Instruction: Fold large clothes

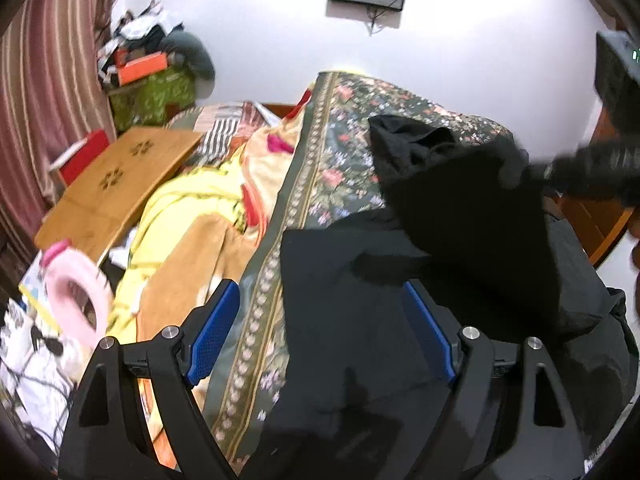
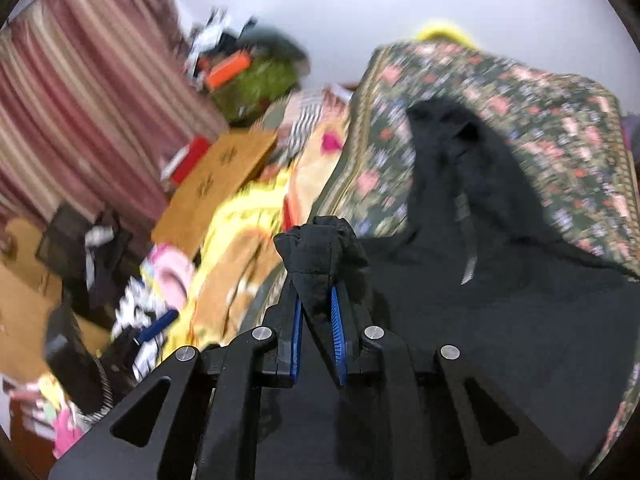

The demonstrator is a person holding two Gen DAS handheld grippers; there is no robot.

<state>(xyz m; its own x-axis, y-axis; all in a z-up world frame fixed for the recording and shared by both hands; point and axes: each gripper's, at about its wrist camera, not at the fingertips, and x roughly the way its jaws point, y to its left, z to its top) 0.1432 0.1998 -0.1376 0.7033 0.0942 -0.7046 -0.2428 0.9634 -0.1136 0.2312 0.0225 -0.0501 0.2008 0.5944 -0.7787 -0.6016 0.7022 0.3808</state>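
Left tongs (image 1: 320,332): wide apart, empty, over black zip-up garment (image 1: 360,320).
Right tongs (image 2: 316,300): clamped on bunched garment fold.
Garment: centre-right, on floral bedspread (image 1: 340,152).
Edge: bedspread border left; clutter beyond.

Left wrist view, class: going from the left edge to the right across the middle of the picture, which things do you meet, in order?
Striped curtain → wooden lap table → yellow cloth → floral bedspread → black garment, a bunch of it lifted by the right claw.

No legible text anywhere
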